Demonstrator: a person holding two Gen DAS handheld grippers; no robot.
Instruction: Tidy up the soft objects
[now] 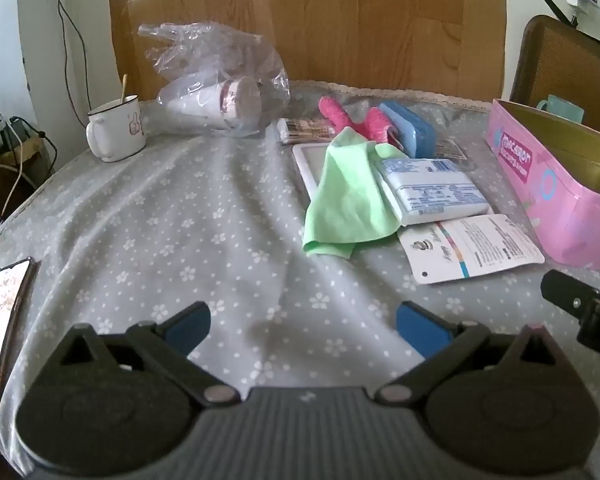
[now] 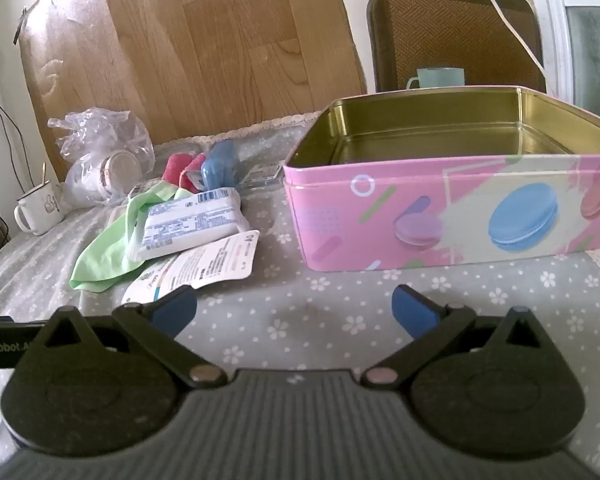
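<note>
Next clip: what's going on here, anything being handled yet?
Nothing is held yet. The left hand-held gripper and the right hand-held gripper both hover open above the grey flowered tablecloth. A heap of soft things waits ahead: a light green cloth, a white tissue pack partly on it, and pink fuzzy rolls behind. The pink macaron-print tin stands open and empty to the right of the heap.
</note>
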